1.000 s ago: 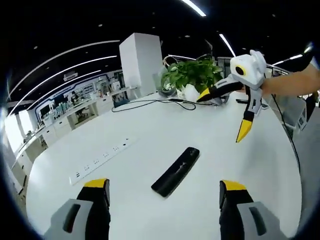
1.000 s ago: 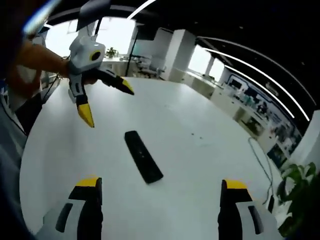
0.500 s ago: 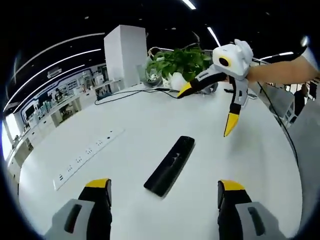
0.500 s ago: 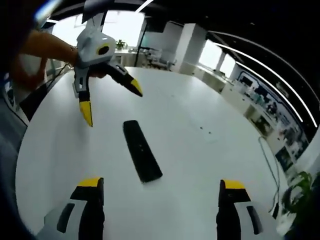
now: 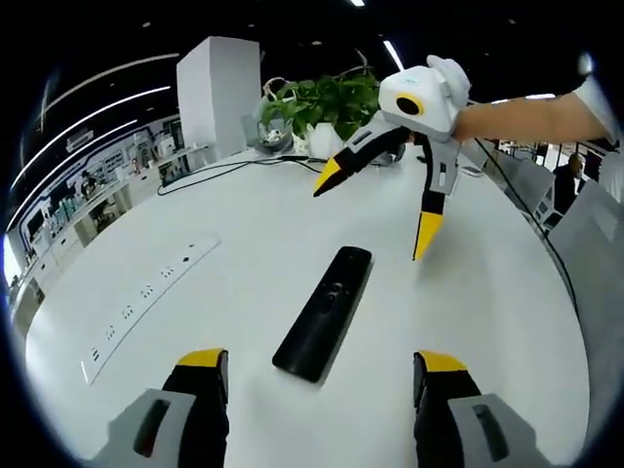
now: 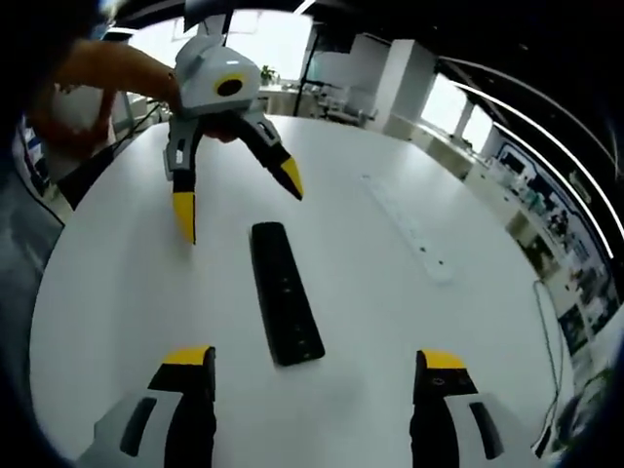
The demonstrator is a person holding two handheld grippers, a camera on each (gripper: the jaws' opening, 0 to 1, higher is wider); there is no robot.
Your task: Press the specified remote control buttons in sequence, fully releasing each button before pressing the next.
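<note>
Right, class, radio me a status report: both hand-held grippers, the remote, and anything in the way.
Left hand-held gripper open, above remote's far end. Right hand-held gripper open, off the table. Black remote control flat on white table, untouched. Nothing blocking.

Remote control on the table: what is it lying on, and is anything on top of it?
The remote control lies flat on the bare white table. Nothing rests on it; both open grippers hover apart from it. Its underside is hidden.

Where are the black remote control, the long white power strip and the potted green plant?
Black rectangular remote control (image 5: pixel 323 313), left gripper view: middle of its top face.
Long white power strip (image 5: pixel 148 291), left gripper view: mid-length.
Potted green plant (image 5: pixel 322 99), left gripper view: leaves.
</note>
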